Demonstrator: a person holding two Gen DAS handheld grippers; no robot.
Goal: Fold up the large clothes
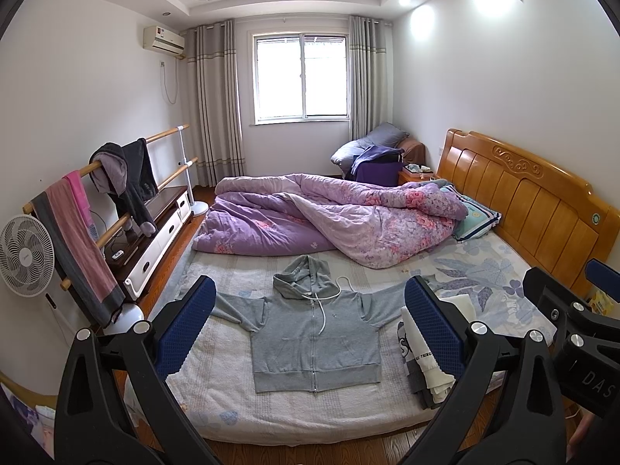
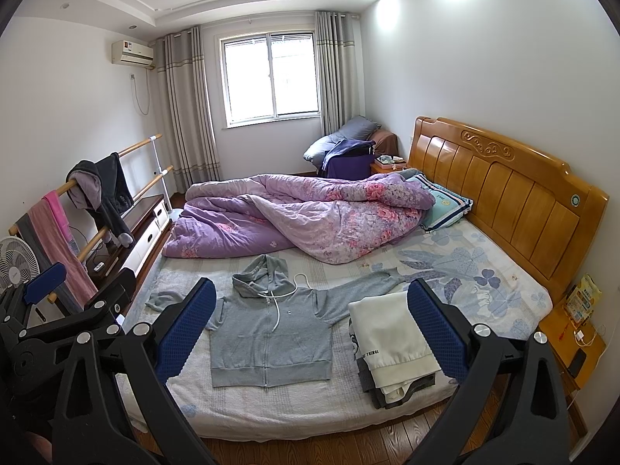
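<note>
A grey zip hoodie (image 1: 314,341) lies flat on the bed, front up, sleeves spread, hood toward the quilt; it also shows in the right wrist view (image 2: 269,343). My left gripper (image 1: 310,329) is open and empty, held above the bed's near edge, well short of the hoodie. My right gripper (image 2: 312,329) is open and empty too, at about the same height, to the right of the left one. Each gripper's body shows at the edge of the other's view.
A stack of folded clothes (image 2: 391,352) lies right of the hoodie. A purple quilt (image 2: 294,217) is bunched across the far half of the bed. A wooden headboard (image 2: 503,186) is at right, a nightstand (image 2: 573,333) beside it. A clothes rail (image 1: 100,209), fan (image 1: 23,255) and cabinet stand at left.
</note>
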